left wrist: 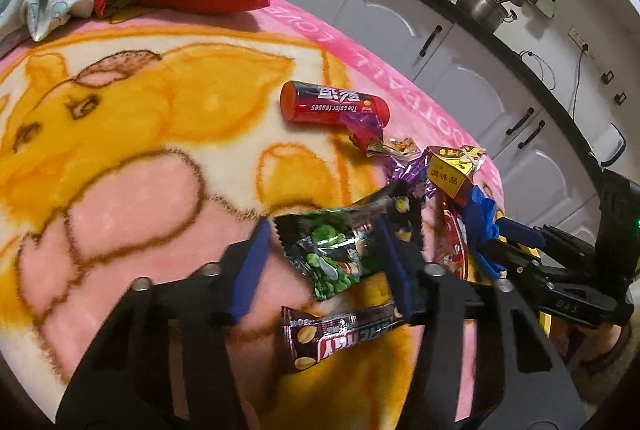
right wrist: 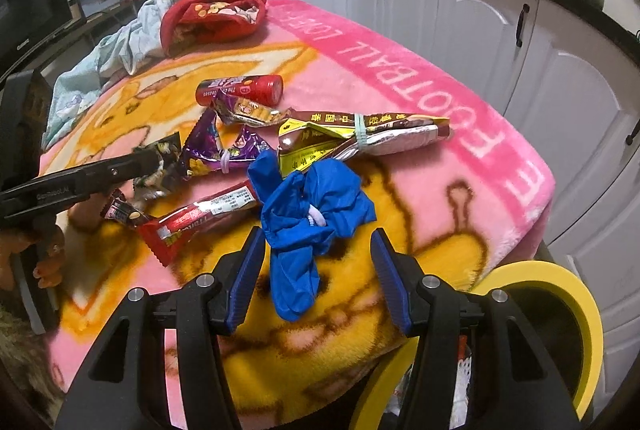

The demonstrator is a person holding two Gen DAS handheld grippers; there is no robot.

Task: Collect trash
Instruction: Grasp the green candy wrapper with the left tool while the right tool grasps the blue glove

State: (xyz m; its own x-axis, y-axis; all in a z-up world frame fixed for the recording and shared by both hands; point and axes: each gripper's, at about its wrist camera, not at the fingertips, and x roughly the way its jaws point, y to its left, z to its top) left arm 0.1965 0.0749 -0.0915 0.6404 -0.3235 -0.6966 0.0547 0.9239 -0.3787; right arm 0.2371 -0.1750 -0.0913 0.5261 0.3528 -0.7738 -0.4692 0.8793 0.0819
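While wrappers littered the blanket (right wrist: 460, 166) near its edge, the left gripper (left wrist: 320, 262) fingers straddled the green snack bag (left wrist: 332, 254), the right gripper (right wrist: 318, 280) half-open around the blue glove (right wrist: 308, 198); nothing collected yet.

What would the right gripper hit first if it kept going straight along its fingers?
Most likely the crumpled blue glove, which lies between the right gripper's open fingers already. Beyond it is the banded yellow-and-brown wrapper bundle, though depth is hard to judge here.
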